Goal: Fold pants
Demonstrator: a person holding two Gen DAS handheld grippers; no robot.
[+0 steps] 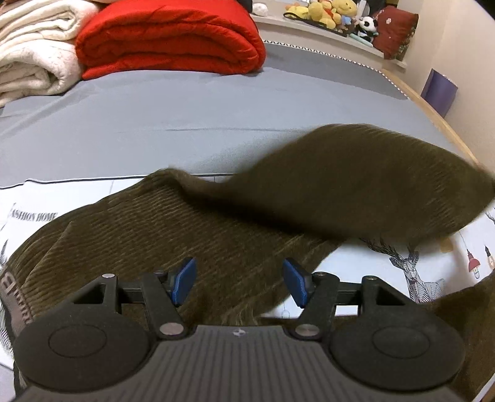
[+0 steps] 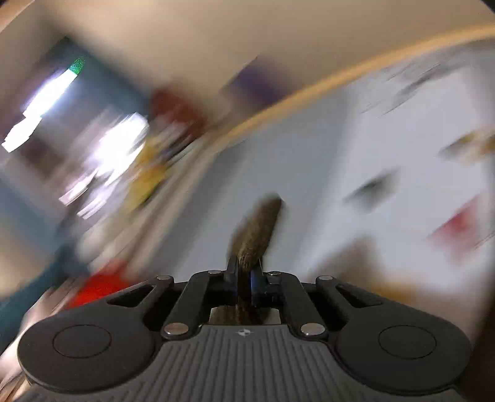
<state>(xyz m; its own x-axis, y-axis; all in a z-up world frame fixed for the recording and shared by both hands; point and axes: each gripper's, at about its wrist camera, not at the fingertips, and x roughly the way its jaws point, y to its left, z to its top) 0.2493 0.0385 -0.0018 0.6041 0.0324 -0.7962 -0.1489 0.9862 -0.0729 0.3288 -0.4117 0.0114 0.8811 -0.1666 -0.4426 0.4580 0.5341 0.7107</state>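
Observation:
Olive-brown corduroy pants (image 1: pixel 191 228) lie on the bed in the left wrist view, waistband with a grey label at the lower left. One leg (image 1: pixel 365 182) is raised and motion-blurred at the right. My left gripper (image 1: pixel 239 280) is open just above the pants, blue pads apart, holding nothing. My right gripper (image 2: pixel 244 278) is shut on a fold of the pants fabric (image 2: pixel 256 228), which sticks up between the fingers. The right wrist view is heavily blurred.
A grey sheet (image 1: pixel 185 117) covers the bed, with a white printed cover (image 1: pixel 411 266) under the pants. A folded red quilt (image 1: pixel 173 37) and white blankets (image 1: pixel 34 49) sit at the far left. Plush toys (image 1: pixel 328 12) line a shelf behind. The wooden bed edge (image 1: pixel 445 123) runs along the right.

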